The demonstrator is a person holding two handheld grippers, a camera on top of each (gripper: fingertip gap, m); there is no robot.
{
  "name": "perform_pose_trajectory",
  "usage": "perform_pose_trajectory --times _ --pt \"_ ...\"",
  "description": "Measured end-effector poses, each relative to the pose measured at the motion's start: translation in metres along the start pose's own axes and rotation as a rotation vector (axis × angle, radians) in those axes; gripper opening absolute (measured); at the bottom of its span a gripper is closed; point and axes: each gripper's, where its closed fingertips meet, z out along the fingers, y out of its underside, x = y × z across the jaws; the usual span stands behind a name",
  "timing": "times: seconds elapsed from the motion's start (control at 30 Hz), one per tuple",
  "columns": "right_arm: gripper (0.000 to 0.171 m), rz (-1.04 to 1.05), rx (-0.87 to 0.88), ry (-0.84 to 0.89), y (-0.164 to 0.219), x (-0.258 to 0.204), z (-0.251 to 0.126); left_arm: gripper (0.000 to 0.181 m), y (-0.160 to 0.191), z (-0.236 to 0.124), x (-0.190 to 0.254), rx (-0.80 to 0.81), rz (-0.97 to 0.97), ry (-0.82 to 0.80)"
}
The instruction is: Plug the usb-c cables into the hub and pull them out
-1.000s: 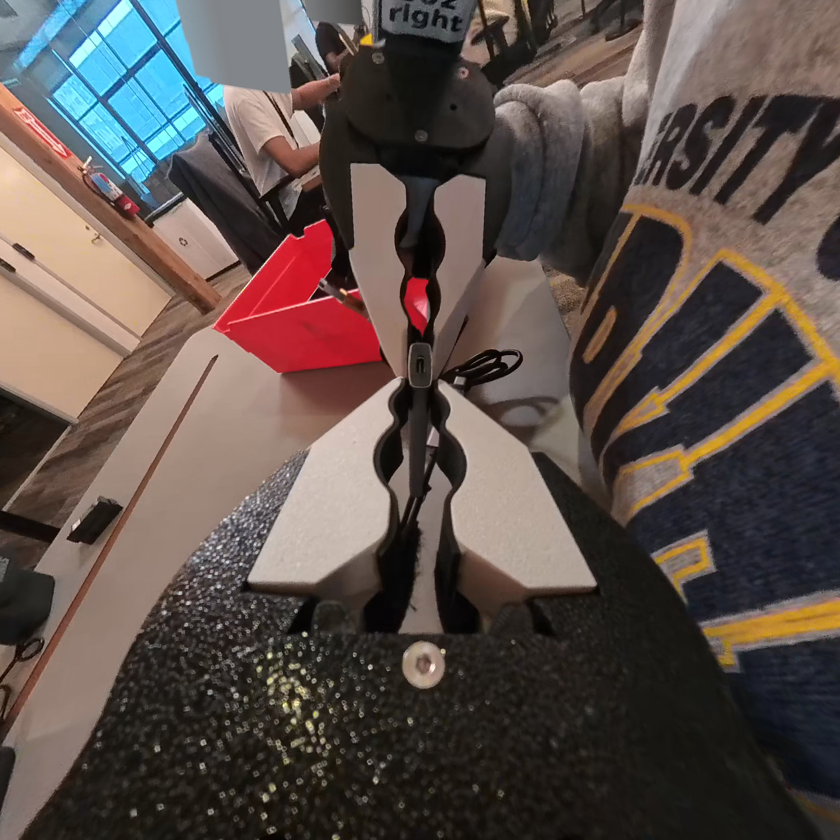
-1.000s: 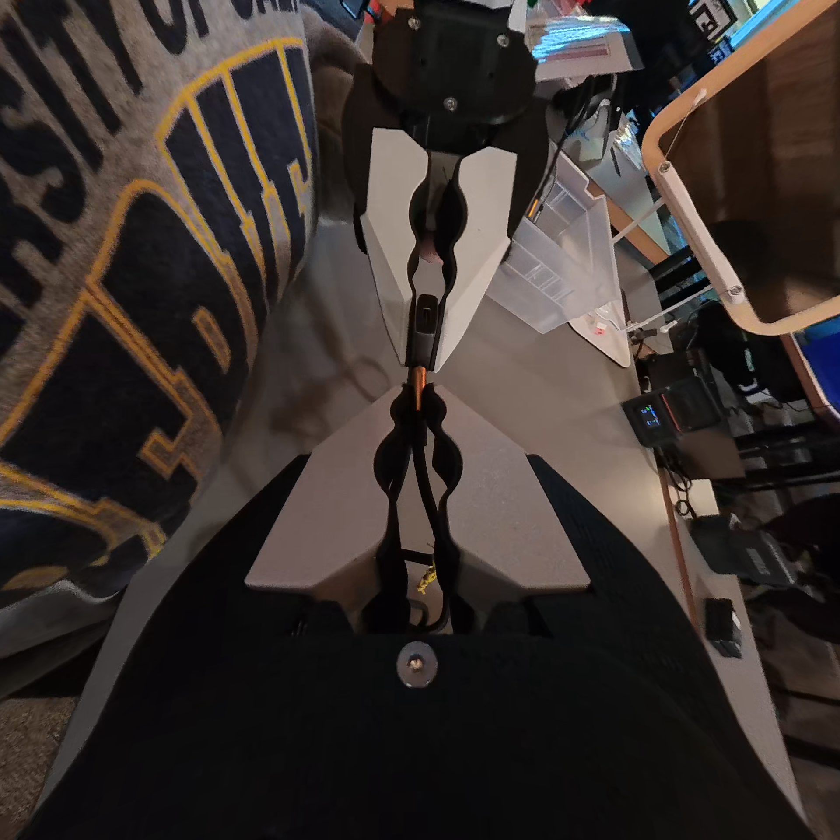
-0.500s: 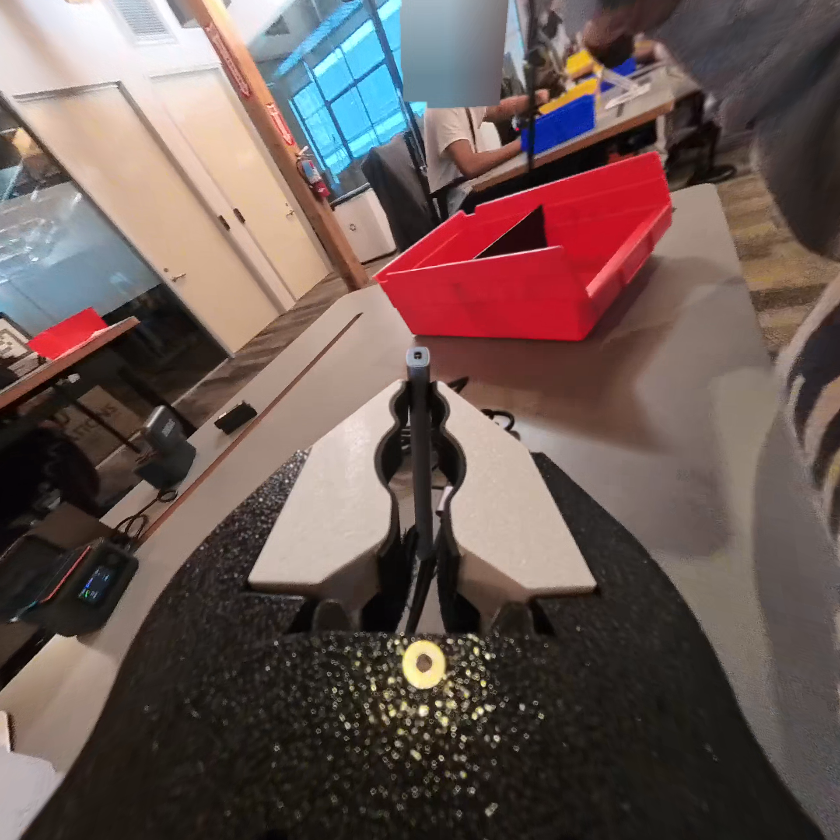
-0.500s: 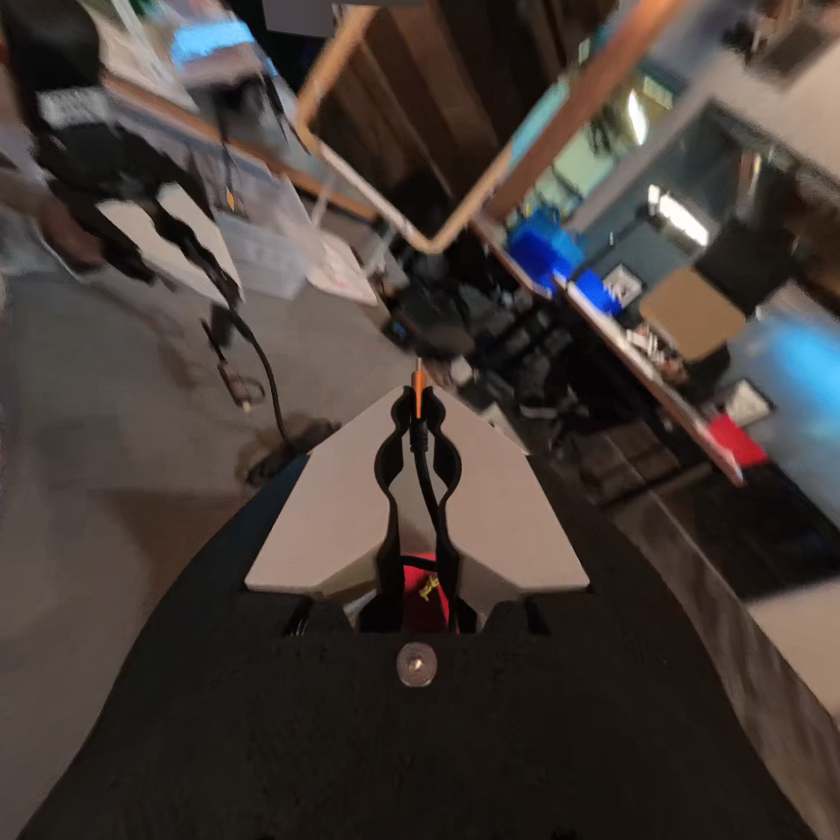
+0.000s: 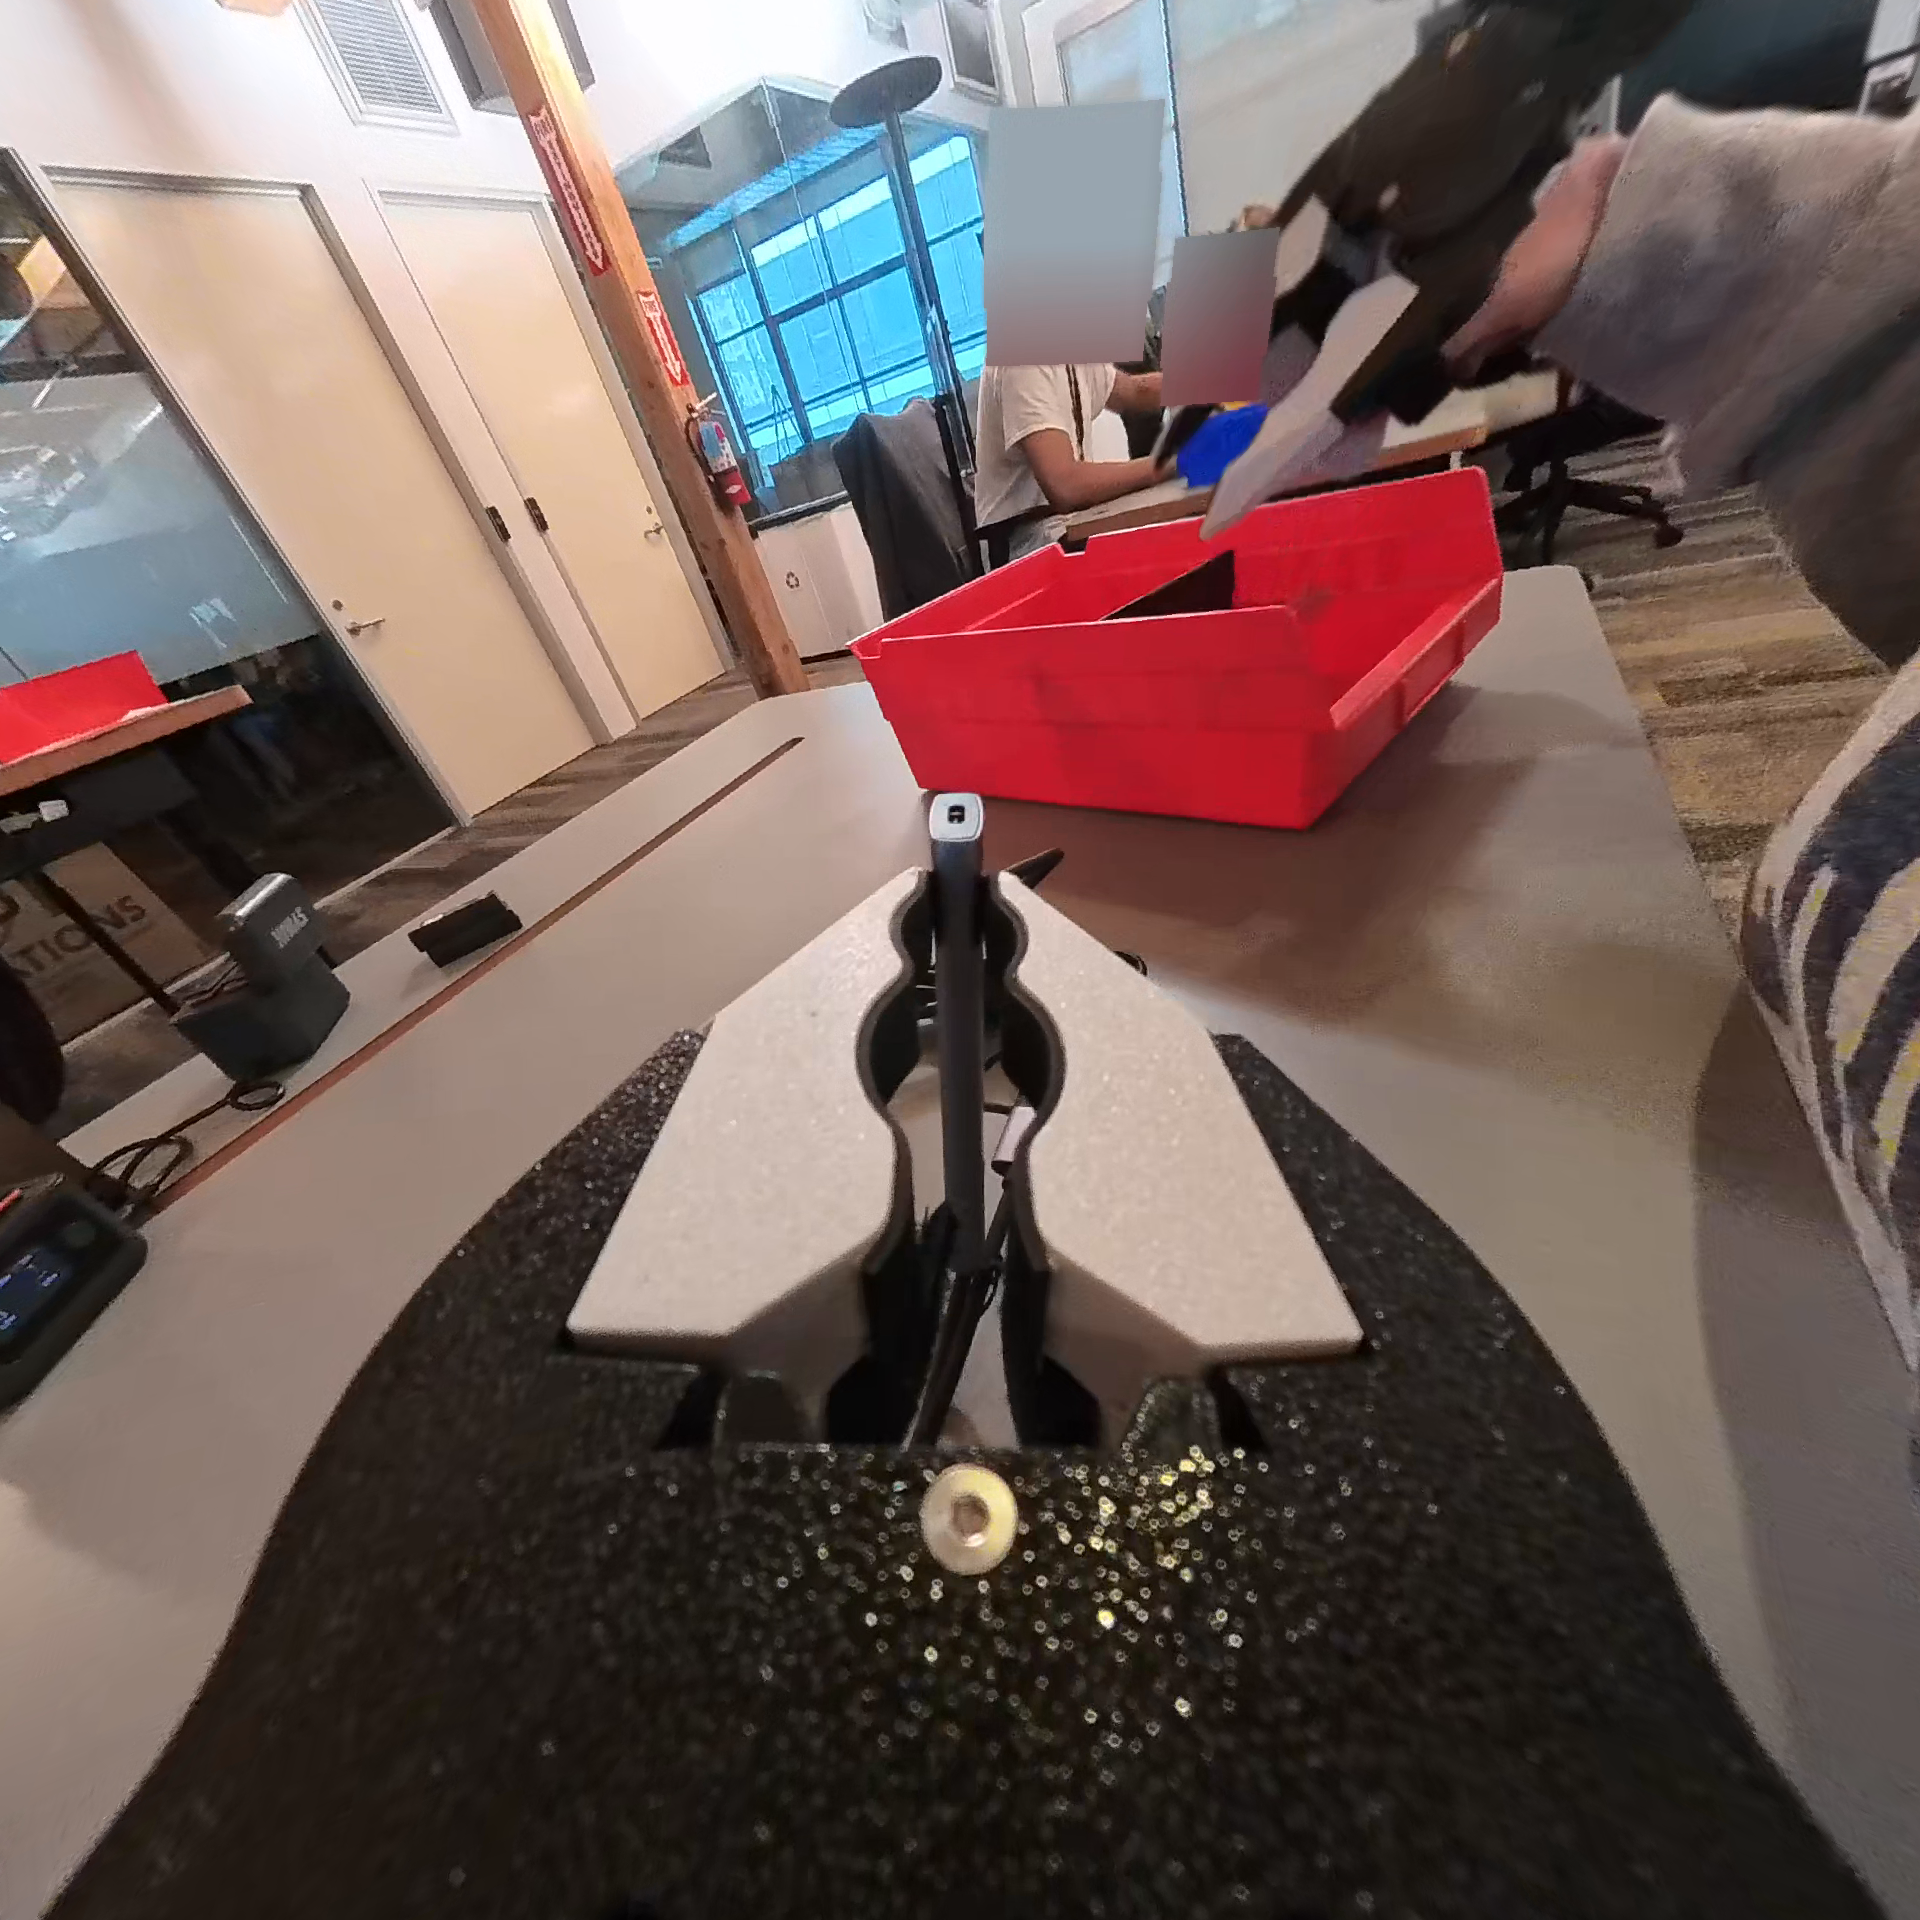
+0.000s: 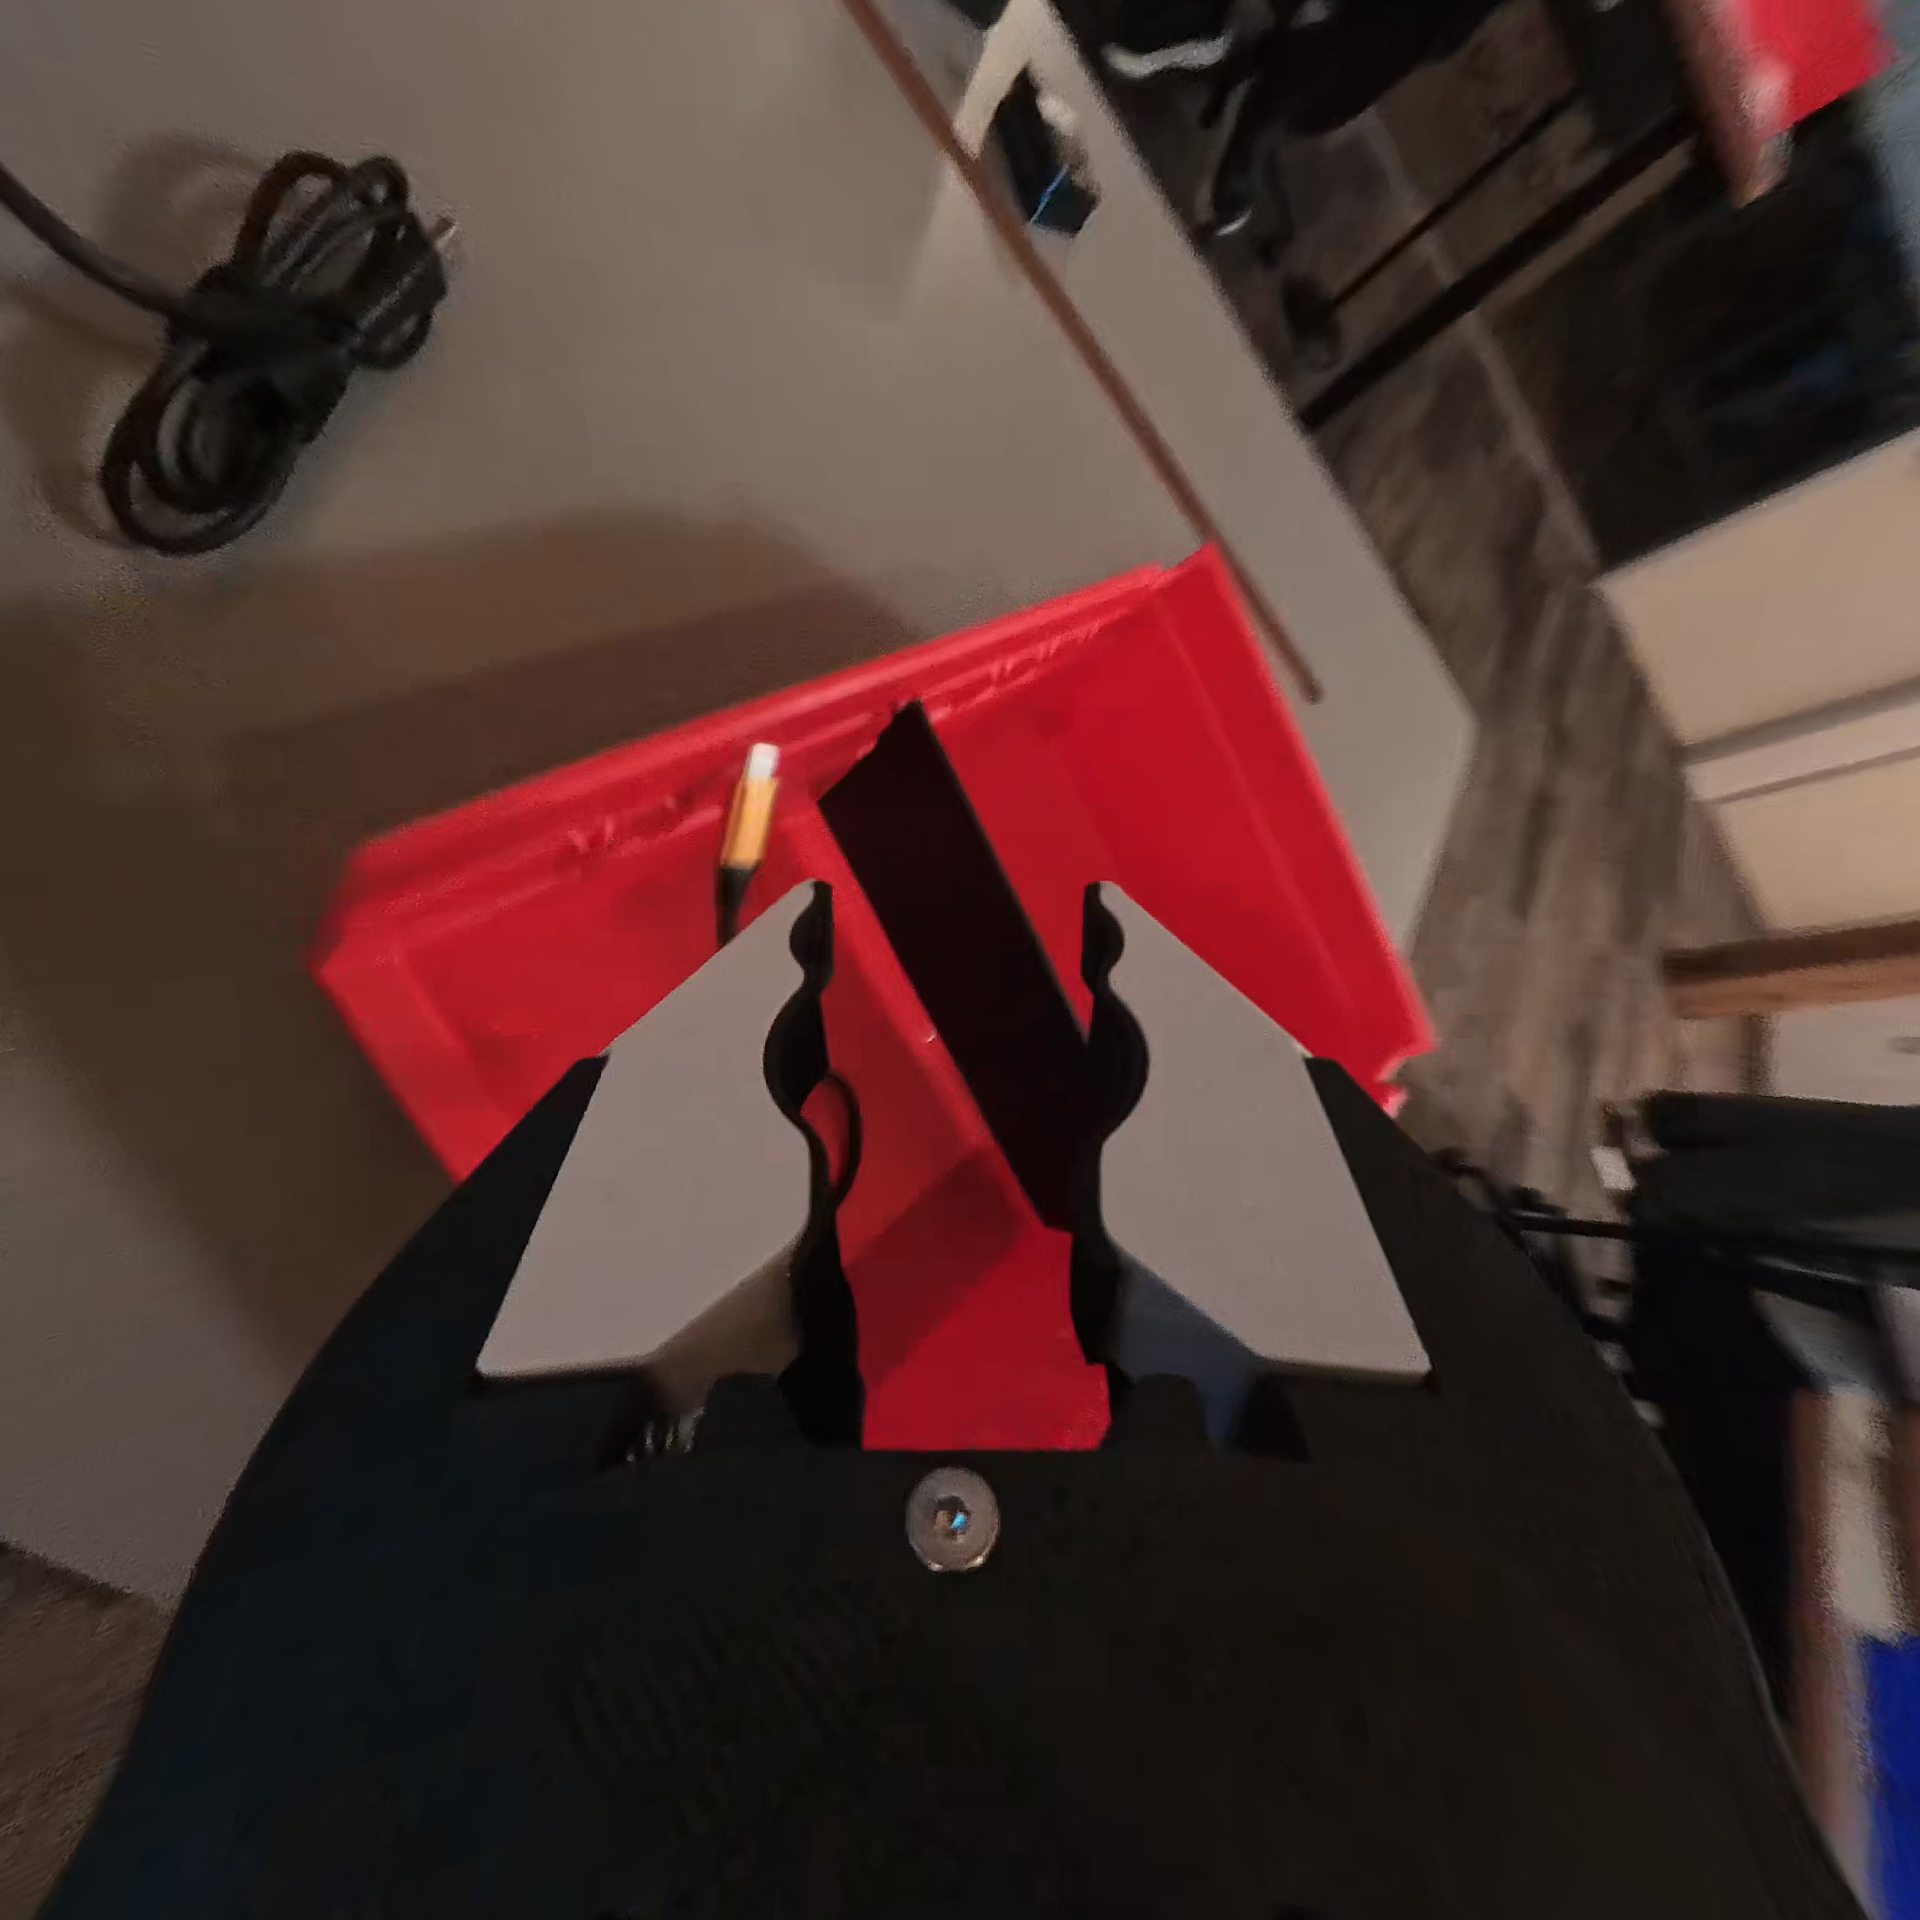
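Bare counter lay open between the left tool and the red bin. Above the bin the right tool hung with jaws spread. A black divider split the bin's floor, and an orange-tipped cable lay beside it. A coiled black cable sat on open counter, well apart from the bin.

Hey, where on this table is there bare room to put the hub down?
Bare table lies between the red bin and the left gripper, which grips the hub. The coiled cable takes the patch beside the bin. The bin holds a black divider and the orange-tipped cable.
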Motion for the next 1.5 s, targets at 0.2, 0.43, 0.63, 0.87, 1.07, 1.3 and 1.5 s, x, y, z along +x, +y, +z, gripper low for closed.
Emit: perform_pose_trajectory --times 0.2,0.43,0.63,0.87,1.07,1.3,1.5 --pt "0.038 -0.309 0.428 -0.230 -0.129 -0.141 -0.003 0.006 0.002 0.001 0.008 0.013 -0.084 0.088" --pt "0.046 -0.377 0.461 -0.548 -0.157 -0.241 0.049 0.007 0.003 -0.006 0.004 0.047 -0.197 0.133" --pt "0.017 -0.279 0.669 -0.599 -0.173 -0.246 0.014 0.006 0.003 -0.010 -0.025 0.089 -0.287 -0.011" --pt "0.037 -0.226 0.413 -0.673 -0.146 -0.277 0.065 0.006 0.003 -0.007 -0.018 0.100 -0.322 0.054" --pt "0.023 -0.305 0.549 -0.644 -0.160 -0.268 0.039 0.006 0.004 -0.008 -0.016 0.095 -0.306 0.065" --pt "0.020 -0.345 0.611 -0.510 -0.174 -0.238 0.046 0.007 0.003 -0.009 0.001 0.084 -0.281 0.187" --pt "0.007 -0.382 0.590 -0.666 -0.173 -0.253 0.040 0.009 0.004 -0.012 0.017 0.090 -0.337 0.312"
